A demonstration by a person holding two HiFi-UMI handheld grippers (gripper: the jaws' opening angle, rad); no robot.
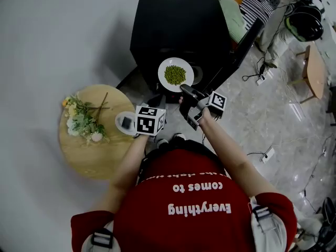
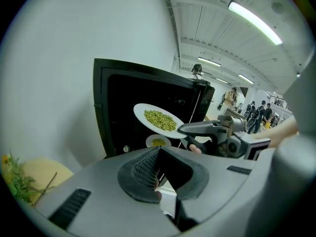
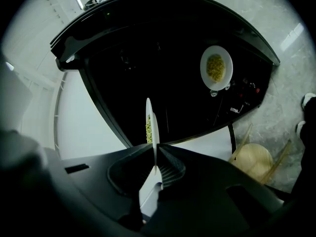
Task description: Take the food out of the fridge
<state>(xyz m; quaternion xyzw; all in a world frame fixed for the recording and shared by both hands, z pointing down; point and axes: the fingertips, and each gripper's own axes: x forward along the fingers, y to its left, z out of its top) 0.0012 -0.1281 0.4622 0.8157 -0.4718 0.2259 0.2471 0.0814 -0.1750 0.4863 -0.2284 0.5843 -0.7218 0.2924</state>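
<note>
My right gripper is shut on the rim of a white plate of green peas and holds it level in front of the open black fridge. In the right gripper view the plate of peas shows edge-on, pinched between the right gripper pads. The left gripper view shows the plate of peas with the right gripper on its near edge. A second plate of yellow-green food sits inside the fridge. My left gripper hangs lower left of the plate, shut and holding nothing.
The fridge door stands open to the right. A round wooden table at the left carries flowers and a small white dish. Cables and a power strip lie on the tiled floor at the right.
</note>
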